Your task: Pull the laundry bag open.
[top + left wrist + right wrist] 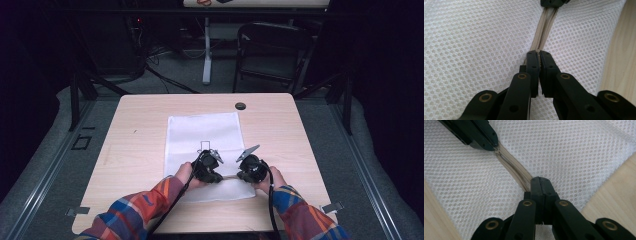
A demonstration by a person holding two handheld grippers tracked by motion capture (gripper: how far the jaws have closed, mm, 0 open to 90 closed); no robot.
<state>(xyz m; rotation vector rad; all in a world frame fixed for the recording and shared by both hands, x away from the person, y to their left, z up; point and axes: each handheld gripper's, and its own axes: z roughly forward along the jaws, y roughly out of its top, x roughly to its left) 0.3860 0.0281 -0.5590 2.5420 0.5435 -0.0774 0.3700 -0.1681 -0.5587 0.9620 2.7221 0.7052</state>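
**Both grippers clamped on the zipper of a mesh bag**

A flat white mesh fabric bag lies in the middle of the pale wooden table, its near edge close to the person's side. Along that near part runs a beige zipper, straight across between the two tools.

The left gripper, held in the person's left hand, has its black jaws pressed together on the zipper; in the left gripper view the pads meet on the beige tape with the mesh spreading out to either side. The right gripper, held in the right hand, is likewise closed on the zipper a short way along, and in the right gripper view its jaws pinch the tape where it reaches them. The two grippers sit near each other, apart, with a bare stretch of zipper between them.

Both plaid sleeves rest at the table's near edge.
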